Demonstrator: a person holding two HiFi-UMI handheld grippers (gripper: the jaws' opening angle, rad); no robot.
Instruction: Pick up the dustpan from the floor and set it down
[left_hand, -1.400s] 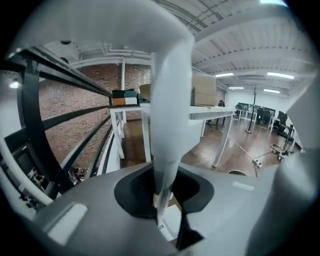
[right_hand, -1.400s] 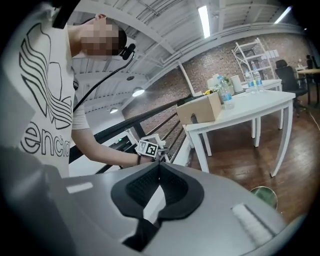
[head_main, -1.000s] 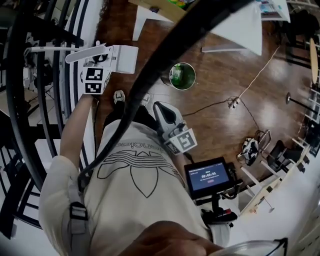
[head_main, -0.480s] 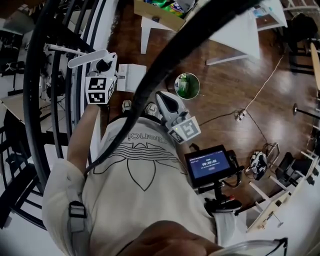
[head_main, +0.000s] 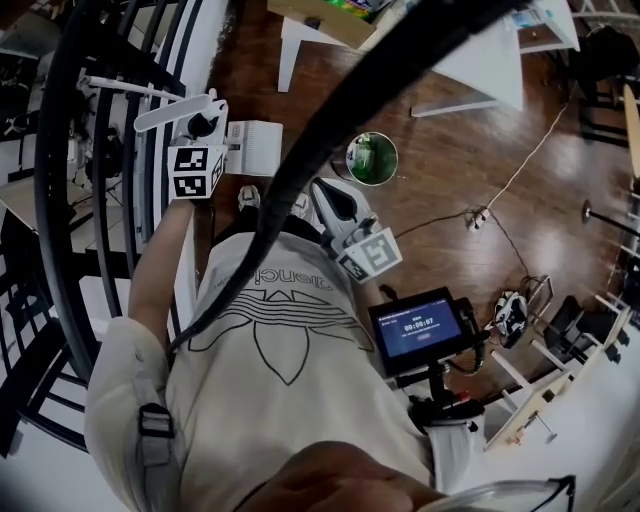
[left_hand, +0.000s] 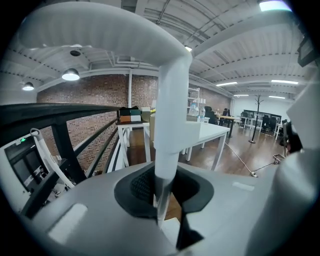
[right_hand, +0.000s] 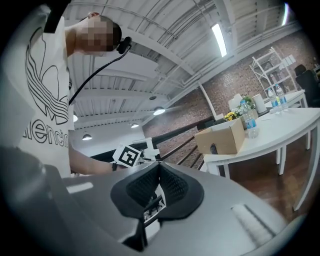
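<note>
The white dustpan (head_main: 256, 147) hangs off the floor, its long white handle (head_main: 176, 109) sticking out to the left past the railing. My left gripper (head_main: 205, 128) is shut on that handle. In the left gripper view the handle (left_hand: 167, 125) rises straight out of the closed jaws and curves overhead. My right gripper (head_main: 326, 196) is held in front of the person's chest, shut with nothing in it. In the right gripper view its pads (right_hand: 170, 182) meet, and the left gripper's marker cube (right_hand: 131, 156) shows beyond them.
A black railing (head_main: 110, 190) runs along the left side. A green bin (head_main: 372, 158) stands on the wooden floor just ahead of the shoes. White tables (head_main: 470, 50) and a cardboard box (right_hand: 222, 137) lie further off. A cable (head_main: 520, 160) crosses the floor at right.
My left gripper has lifted and shifted a little with the dustpan in it. The right gripper has stayed roughly where it was, still shut.
</note>
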